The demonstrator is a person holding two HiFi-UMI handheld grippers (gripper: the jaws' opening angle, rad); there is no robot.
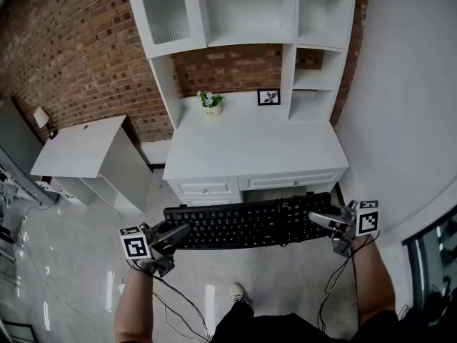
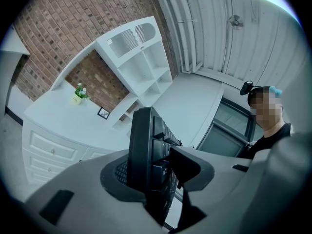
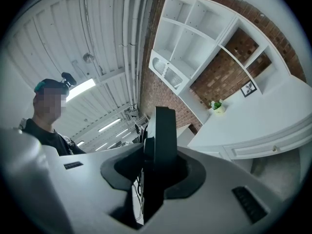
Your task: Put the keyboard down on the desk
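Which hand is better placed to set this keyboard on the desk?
Right, slightly: the right tool grips the long black keyboard nearer the white desk; the left tool holds the other end, so both should move.

hutch: top cut off by edge | keyboard: key legends too small | framed picture: content unreadable

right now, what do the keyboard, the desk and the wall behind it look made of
Keyboard: black plastic, matte, judging by its dull moulded keys.
Desk: smooth white finish, likely painted wood or laminate; the panelled drawer fronts suggest so.
Wall: bare red-brown brick, mortar joints showing.
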